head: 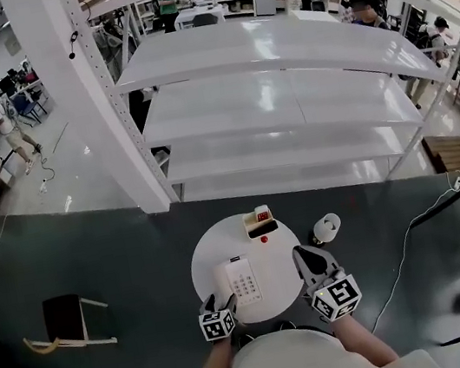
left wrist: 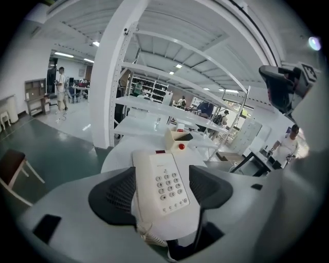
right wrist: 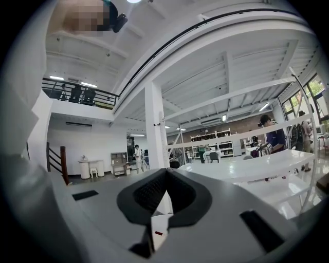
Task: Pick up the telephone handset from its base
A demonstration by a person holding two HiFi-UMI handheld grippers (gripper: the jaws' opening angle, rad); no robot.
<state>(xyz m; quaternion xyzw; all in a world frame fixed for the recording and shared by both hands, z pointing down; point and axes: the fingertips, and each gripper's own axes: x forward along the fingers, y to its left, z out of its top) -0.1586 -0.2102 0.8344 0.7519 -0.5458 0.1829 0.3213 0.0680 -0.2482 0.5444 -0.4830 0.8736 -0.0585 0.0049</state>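
**Left gripper (left wrist: 161, 175) opened wide around the telephone (left wrist: 172, 186)**

Jaws of the left gripper are held wide apart. The telephone is seen between them, and the pads are not closed on it. The handset (left wrist: 143, 174) is laid on its base, at the left side beside the keypad. To the right of the telephone, the right gripper (right wrist: 165, 177) is kept with its jaws together, and nothing is held. The telephone is placed on a round white table (head: 279, 274). Farther back a small box (head: 259, 221) is seen, then white shelves (head: 282, 81).
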